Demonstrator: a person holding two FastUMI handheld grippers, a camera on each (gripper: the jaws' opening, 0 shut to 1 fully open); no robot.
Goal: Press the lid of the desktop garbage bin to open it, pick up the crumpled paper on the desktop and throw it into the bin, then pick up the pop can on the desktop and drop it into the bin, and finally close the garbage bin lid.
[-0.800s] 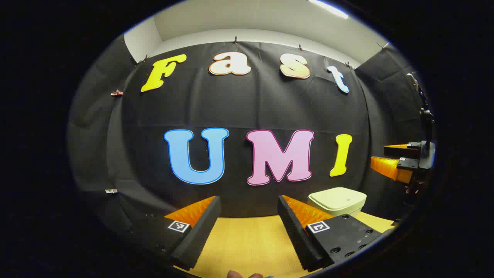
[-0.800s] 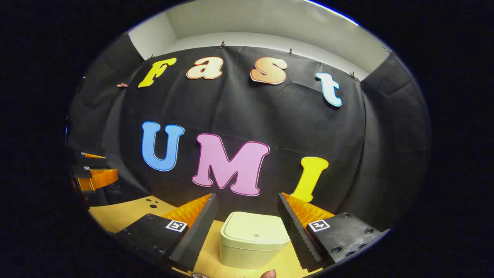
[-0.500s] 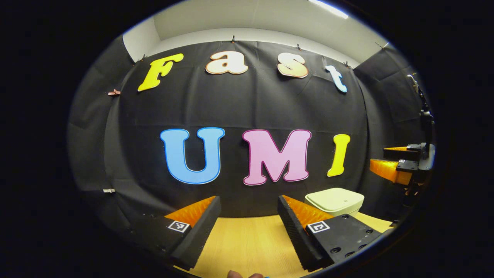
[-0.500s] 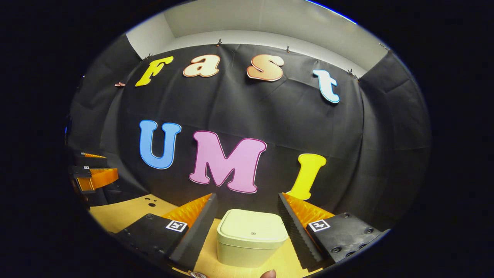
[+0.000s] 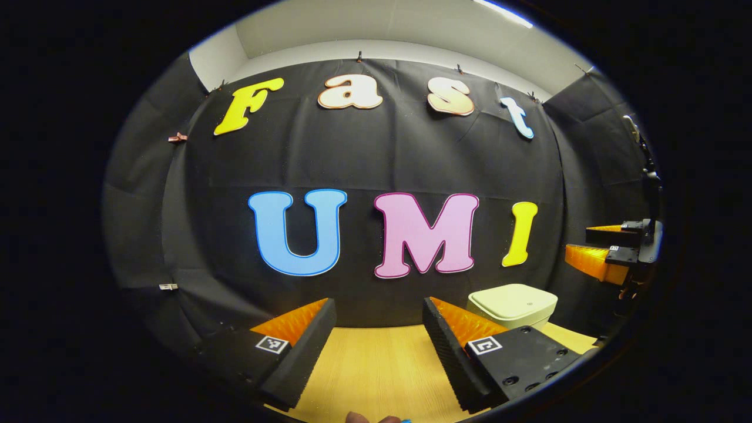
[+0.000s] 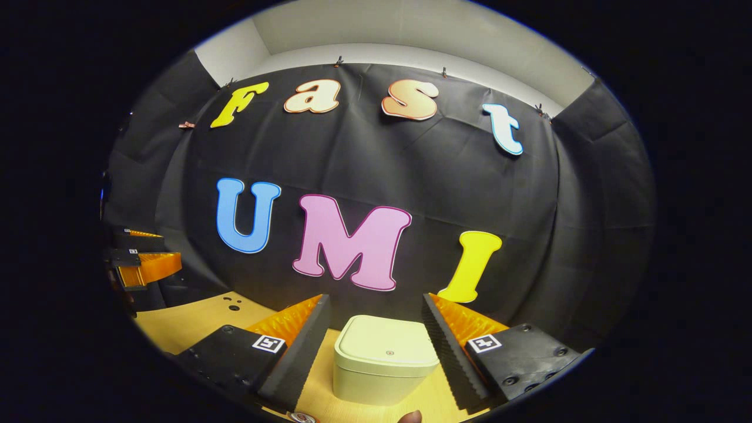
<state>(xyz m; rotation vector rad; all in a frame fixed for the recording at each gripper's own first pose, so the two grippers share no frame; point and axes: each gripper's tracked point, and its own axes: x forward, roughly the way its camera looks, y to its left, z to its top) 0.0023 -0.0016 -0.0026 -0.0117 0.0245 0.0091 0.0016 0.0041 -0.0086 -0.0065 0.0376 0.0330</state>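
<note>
The bin [image 6: 385, 367] stands upright on the wooden table [image 6: 194, 320], near the table's far edge where the black cloth wall [image 6: 382, 158] begins. Its lid [image 6: 388, 346] is closed and lies flat on top. The bin is squarish with rounded corners; no clear long axis can be told.

Right gripper view: the right gripper [image 6: 376, 346] is held above the table with its jaws open and nothing between the pads. The bin lies ahead of it, framed between the two fingers and touching neither. A small dot marks the lid's near side, facing this camera. At the bottom edge, part of a can top [image 6: 302, 418] and a fingertip [image 6: 409, 417] are visible. Two small holes [image 6: 232, 303] show in the table surface on the left. The left gripper appears at the left edge, well apart from the bin.

Left gripper view: the left gripper [image 5: 379, 341] also has its jaws open and empty, over bare table. Here the bin sits to the right, partly hidden behind the gripper's right finger [image 5: 464, 329]. The right gripper appears at the far right edge, held higher than the bin lid, fingers pointing toward the cloth wall.
</note>
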